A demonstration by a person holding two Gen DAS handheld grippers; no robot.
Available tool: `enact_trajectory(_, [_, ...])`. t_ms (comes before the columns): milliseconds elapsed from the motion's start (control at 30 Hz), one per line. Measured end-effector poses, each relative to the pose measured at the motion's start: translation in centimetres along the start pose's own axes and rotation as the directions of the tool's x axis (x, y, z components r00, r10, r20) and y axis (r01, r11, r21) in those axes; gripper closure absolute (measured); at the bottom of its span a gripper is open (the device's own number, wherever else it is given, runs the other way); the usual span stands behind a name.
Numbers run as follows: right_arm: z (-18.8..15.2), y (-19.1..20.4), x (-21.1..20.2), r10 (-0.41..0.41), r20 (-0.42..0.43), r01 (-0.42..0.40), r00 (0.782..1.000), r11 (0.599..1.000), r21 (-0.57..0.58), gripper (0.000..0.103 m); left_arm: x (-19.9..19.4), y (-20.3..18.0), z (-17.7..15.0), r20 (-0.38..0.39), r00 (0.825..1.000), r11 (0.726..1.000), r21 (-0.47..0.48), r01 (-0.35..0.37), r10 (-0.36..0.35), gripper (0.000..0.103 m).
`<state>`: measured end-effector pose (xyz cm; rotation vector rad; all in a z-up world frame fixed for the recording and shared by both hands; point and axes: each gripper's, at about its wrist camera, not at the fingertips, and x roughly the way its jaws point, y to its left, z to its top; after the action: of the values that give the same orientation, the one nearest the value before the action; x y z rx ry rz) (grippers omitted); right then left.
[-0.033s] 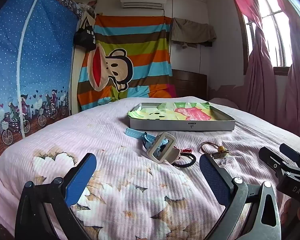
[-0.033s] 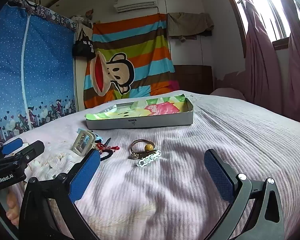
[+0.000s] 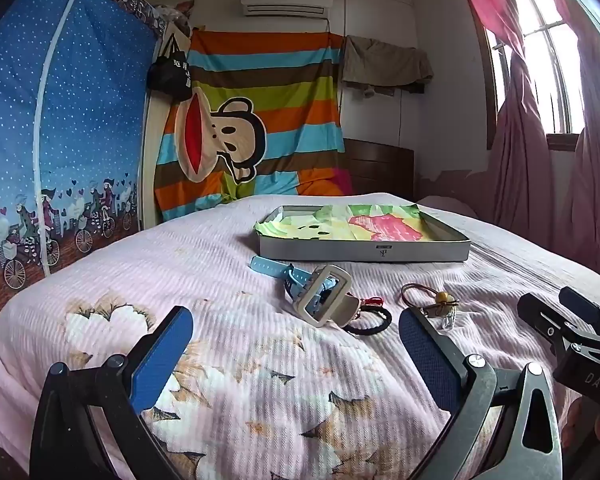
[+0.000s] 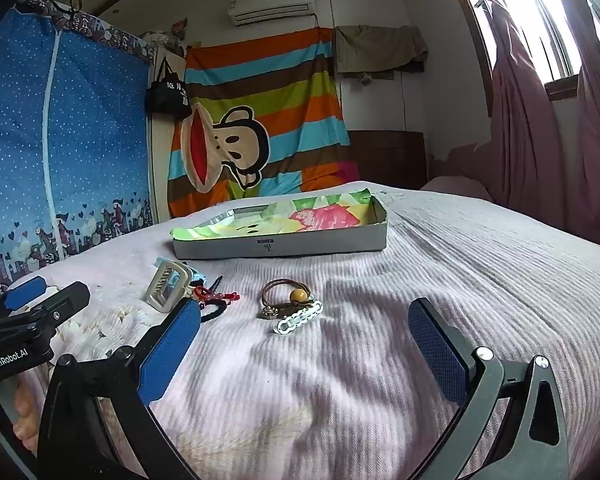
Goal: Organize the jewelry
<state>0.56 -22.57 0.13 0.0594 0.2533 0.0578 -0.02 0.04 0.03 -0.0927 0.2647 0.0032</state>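
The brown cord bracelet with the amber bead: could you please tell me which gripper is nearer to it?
Right. The right gripper is open, with the brown cord bracelet lying just ahead, centred between its fingers. The left gripper, also open, faces the watch; the bracelet lies past its right finger.

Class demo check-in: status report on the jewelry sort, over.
Left gripper, right gripper open, empty. Bracelets, watch on bed, tray unfilled. Path clear.
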Motion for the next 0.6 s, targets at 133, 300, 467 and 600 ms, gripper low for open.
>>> enact_trajectory(133, [0.0,0.04,-0.03,-0.004,0.004,0.004,1.0,1.0,-0.004,0.001,0.09,-0.08,-0.01,-0.006,1.0,1.0,0.008,-0.001,0.001,0.0])
enact_trajectory(300, [0.04,0.06,-0.13,-0.004,0.006,0.004,1.0,1.0,-0.003,0.001,0.2,-0.15,0.0,-0.006,1.0,1.0,0.003,-0.005,0.005,0.0])
enact_trajectory(467, [0.05,0.05,-0.14,-0.003,0.006,0.003,1.0,1.0,-0.004,0.001,0.21,-0.33,-0.26,-0.006,1.0,1.0,0.007,-0.008,0.008,0.0])
enact_trajectory(600, [0.07,0.02,-0.14,-0.003,0.006,0.003,1.0,1.0,-0.004,0.001,0.13,-0.32,-0.22,-0.004,1.0,1.0,0.007,-0.007,0.007,0.0])
